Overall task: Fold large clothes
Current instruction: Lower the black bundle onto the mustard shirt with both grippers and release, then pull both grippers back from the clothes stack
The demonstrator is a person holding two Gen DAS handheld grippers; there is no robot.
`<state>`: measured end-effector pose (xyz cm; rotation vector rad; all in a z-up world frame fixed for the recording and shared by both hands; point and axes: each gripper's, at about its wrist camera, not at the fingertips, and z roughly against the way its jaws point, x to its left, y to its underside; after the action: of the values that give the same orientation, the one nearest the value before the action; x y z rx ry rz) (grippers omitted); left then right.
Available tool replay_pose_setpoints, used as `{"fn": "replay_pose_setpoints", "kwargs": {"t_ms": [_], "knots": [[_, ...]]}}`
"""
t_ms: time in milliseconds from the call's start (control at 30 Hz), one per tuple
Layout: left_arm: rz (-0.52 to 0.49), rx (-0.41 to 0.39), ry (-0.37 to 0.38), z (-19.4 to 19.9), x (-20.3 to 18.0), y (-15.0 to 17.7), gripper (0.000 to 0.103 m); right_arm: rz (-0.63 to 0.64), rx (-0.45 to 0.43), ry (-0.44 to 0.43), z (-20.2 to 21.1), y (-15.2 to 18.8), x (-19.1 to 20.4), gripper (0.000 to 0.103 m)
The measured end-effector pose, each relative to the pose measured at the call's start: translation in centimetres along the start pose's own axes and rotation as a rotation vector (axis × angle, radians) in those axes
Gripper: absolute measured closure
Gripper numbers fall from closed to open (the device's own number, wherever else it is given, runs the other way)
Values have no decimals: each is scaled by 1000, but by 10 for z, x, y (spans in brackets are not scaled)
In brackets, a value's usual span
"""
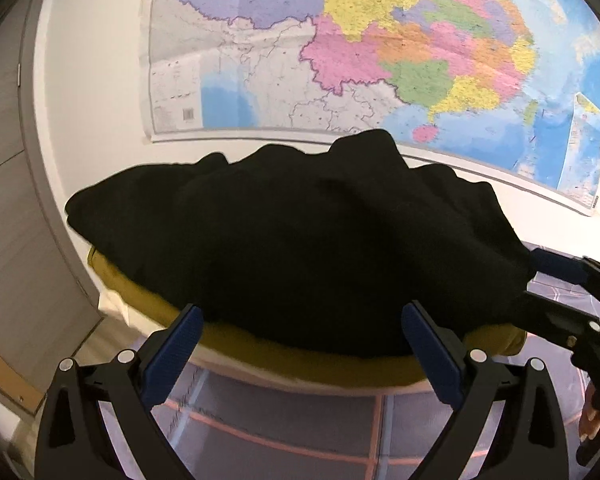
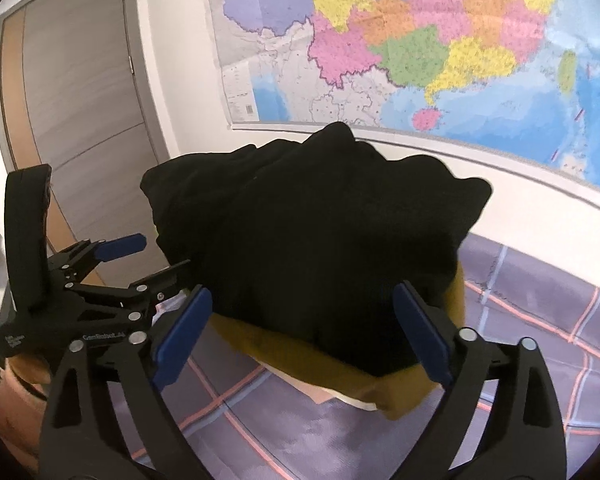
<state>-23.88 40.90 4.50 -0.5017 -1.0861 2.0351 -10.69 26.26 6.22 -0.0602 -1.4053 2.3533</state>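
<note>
My jaws carry ribbed blue pads on matt black plastic; the black garment is soft matt cloth, the wall map glossy paper.

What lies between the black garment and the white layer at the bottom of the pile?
A mustard-yellow cloth lies between the black garment and the white layer, clearest in the right wrist view.

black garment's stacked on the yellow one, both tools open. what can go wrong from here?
1. The black garment lies bunched and humped, not flat, on the yellow garment; a pinch may catch only the top layer and undo the fold.
2. It overhangs the yellow piece on several sides, so pulling an edge could drag the whole stack across the checked cloth.
3. The left tool and right tool sit close together at the same pile, so they could collide.
</note>
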Motion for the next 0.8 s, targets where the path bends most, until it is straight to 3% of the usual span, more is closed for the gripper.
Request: {"fn": "replay_pose_setpoints", "kwargs": {"t_ms": [300,800], "knots": [[42,-42,-45,27,-7,7,7,-17,-28,-4,19,16,1,6],[75,-33,-86,50,-10,22,7,7,-67,19,40,31,21,6]]}}
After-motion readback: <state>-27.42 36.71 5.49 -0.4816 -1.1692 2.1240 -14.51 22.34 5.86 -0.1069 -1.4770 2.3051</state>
